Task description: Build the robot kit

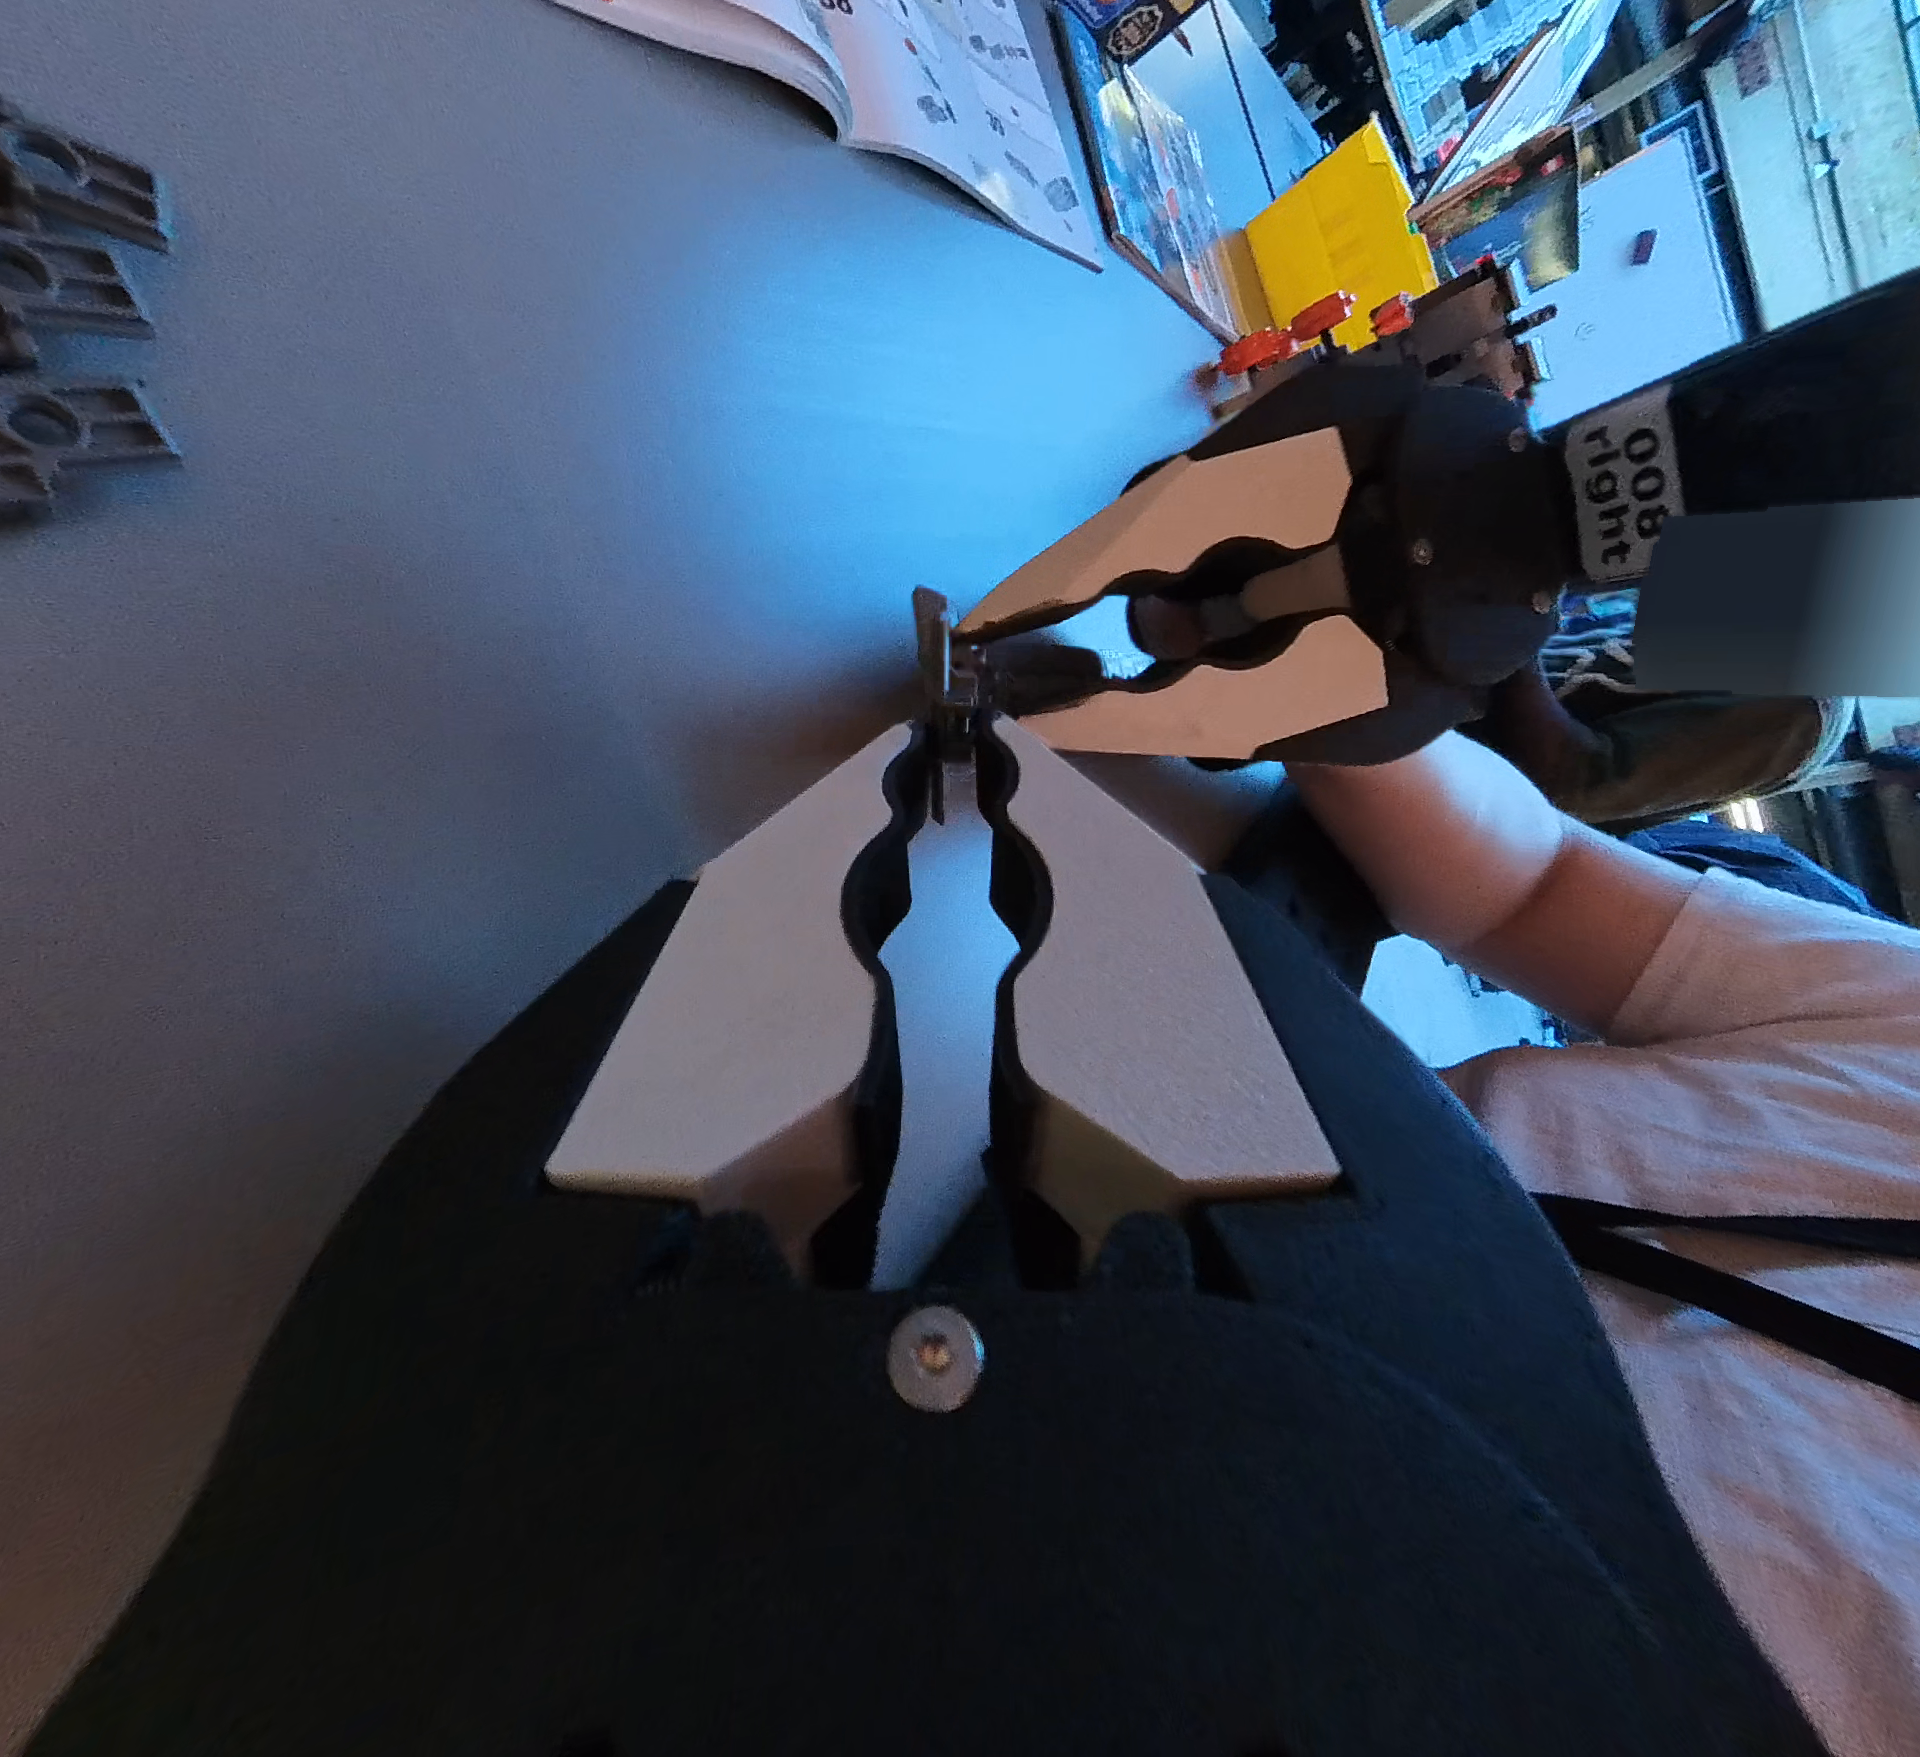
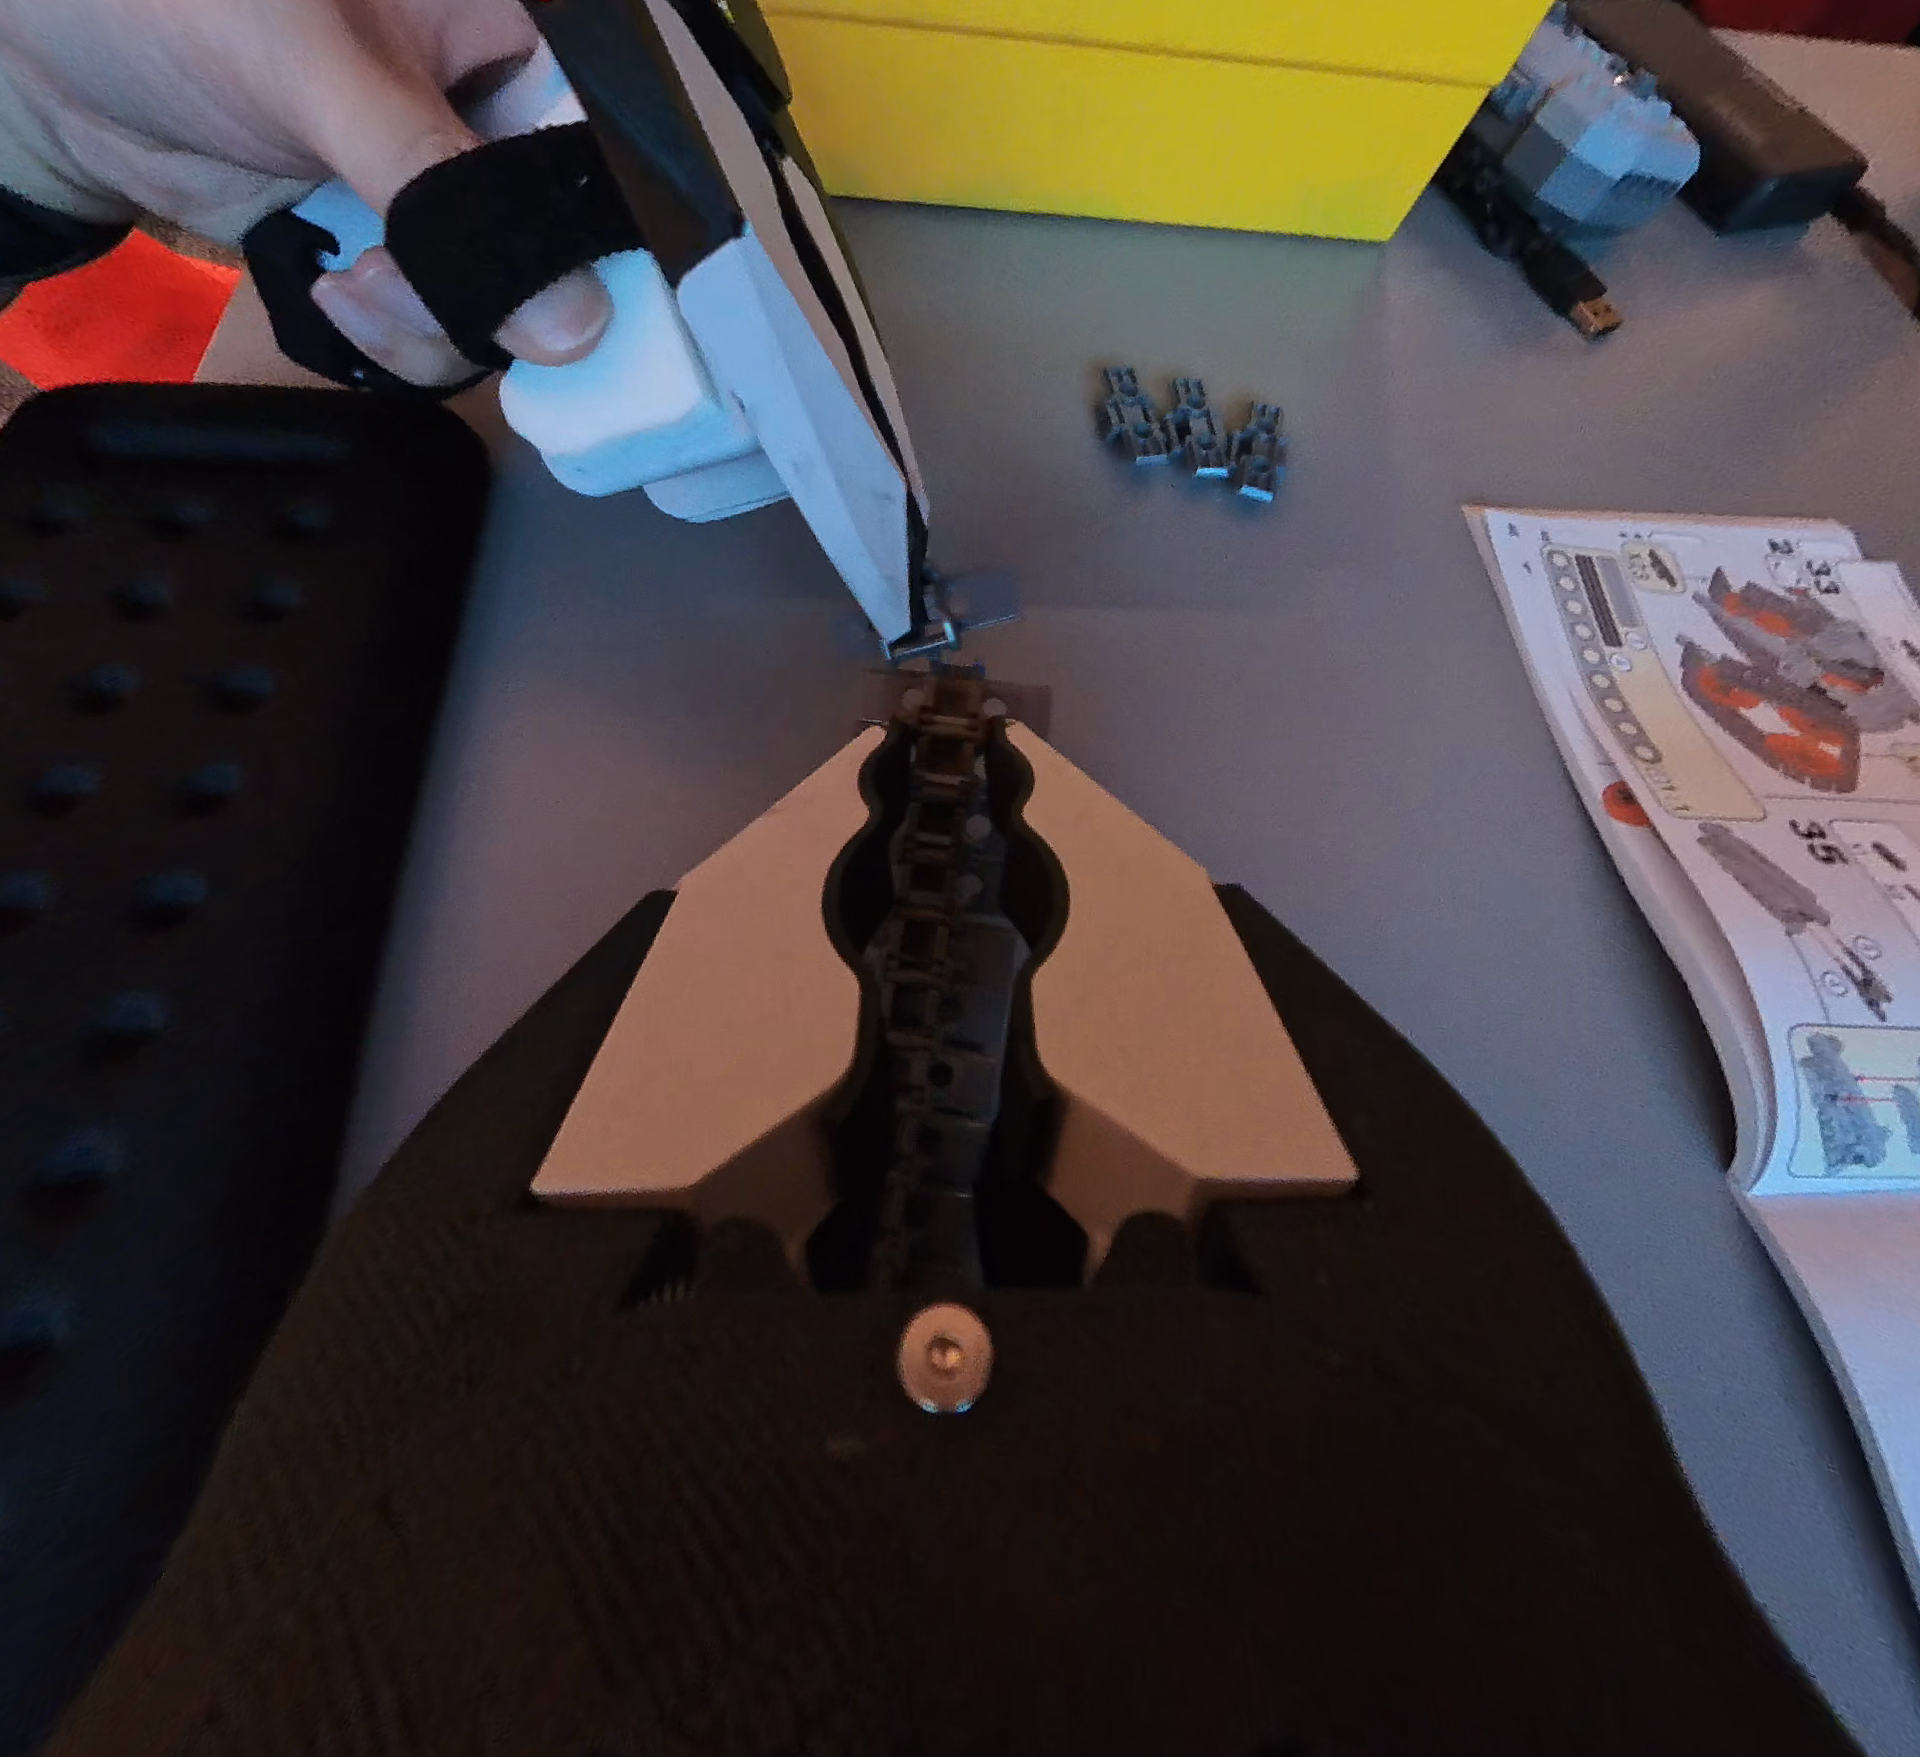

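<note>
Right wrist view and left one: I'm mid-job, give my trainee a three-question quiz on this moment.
1. True or false: the right gripper is shut on a track chain.
2. What does the left gripper pinch? A) a small grey track link B) the booklet C) the yellow box
3. Fill in: loose grey links lie on the ______.

Key: 1 true; 2 A; 3 table.
</note>
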